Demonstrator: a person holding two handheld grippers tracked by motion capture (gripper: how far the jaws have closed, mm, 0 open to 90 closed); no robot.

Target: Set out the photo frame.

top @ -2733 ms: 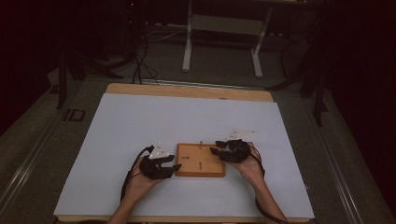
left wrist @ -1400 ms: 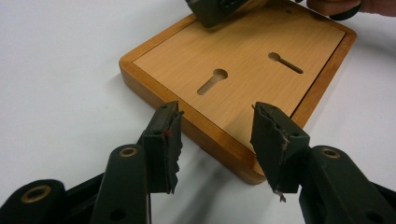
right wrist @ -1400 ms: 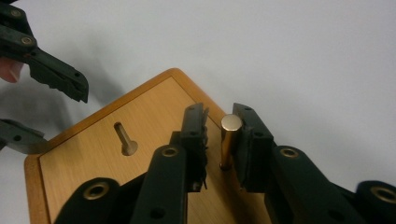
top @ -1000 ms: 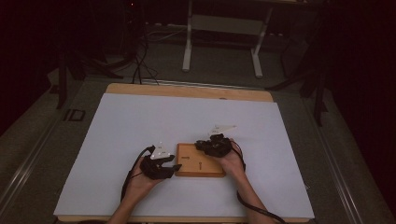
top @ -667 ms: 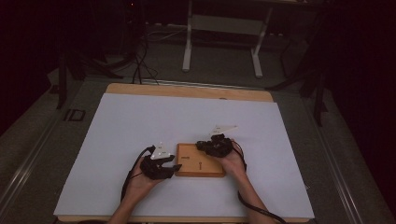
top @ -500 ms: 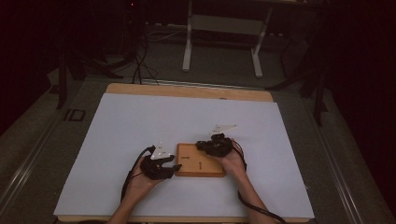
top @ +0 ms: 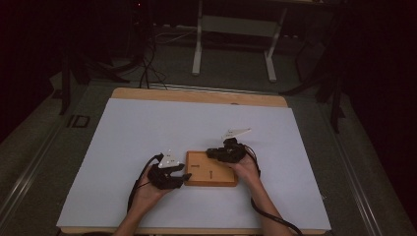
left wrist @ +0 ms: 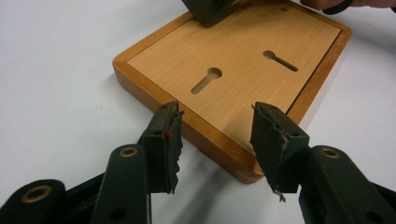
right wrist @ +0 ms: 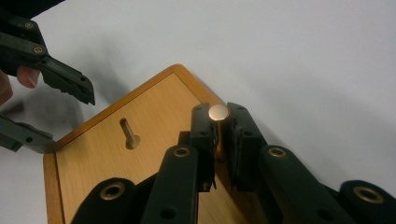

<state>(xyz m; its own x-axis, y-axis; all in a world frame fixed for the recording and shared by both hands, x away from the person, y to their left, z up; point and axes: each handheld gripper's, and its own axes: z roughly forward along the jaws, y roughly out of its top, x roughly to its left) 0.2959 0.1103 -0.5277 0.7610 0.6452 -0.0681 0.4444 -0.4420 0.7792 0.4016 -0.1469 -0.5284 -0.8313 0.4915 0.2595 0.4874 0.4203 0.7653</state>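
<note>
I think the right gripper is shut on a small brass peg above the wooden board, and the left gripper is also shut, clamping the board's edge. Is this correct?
Not quite. The left gripper is open: in the left gripper view its jaws stand apart at the edge of the wooden board, not clamping it. The right gripper is indeed shut on the brass peg.

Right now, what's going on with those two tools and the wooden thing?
Left tool open at flat wooden board. Right tool shut on small brass-coloured peg at board's corner. Nothing in the way.

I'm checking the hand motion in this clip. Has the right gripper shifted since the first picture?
Yes. The right gripper has moved left, from the wooden board's right edge to over its far side, now clamped on a brass peg.
</note>
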